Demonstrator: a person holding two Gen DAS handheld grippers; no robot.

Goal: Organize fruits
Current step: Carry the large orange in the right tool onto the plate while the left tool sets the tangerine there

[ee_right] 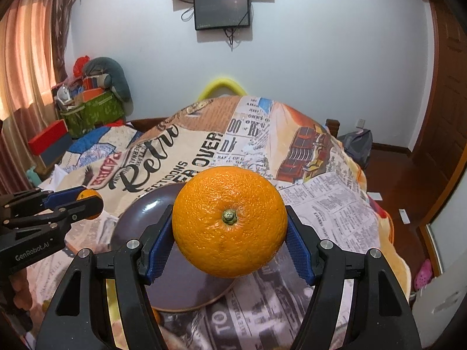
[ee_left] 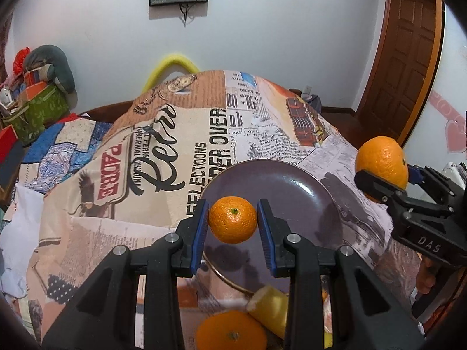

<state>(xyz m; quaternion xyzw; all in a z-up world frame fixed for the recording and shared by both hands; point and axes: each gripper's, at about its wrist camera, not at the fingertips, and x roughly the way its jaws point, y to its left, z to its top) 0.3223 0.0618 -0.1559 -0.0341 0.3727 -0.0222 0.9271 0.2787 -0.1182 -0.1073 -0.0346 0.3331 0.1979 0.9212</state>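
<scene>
Left wrist view: left gripper (ee_left: pixel 233 224) clamped on small orange (ee_left: pixel 232 219) above purple plate (ee_left: pixel 271 192), right gripper (ee_right: pixel 230 233) clamped on big orange (ee_right: pixel 229 223) over plate's right rim; risk of rolling off shallow plate if dropped high. Near-edge orange (ee_left: pixel 230 332) and banana (ee_left: pixel 270 309) cut off by fingers; plate contact unclear

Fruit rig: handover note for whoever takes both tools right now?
Left tool: shut on the small orange, held in the air above the purple plate.
Right tool: shut on the large orange, also aloft, over the plate's right side.
Plate sits on the newspaper-print cloth with no fruit on it.
Another orange and a banana lie on the cloth at the plate's near edge.
Done: both oranges picked. Left: probably set them on the plate, then fetch the rest.
</scene>
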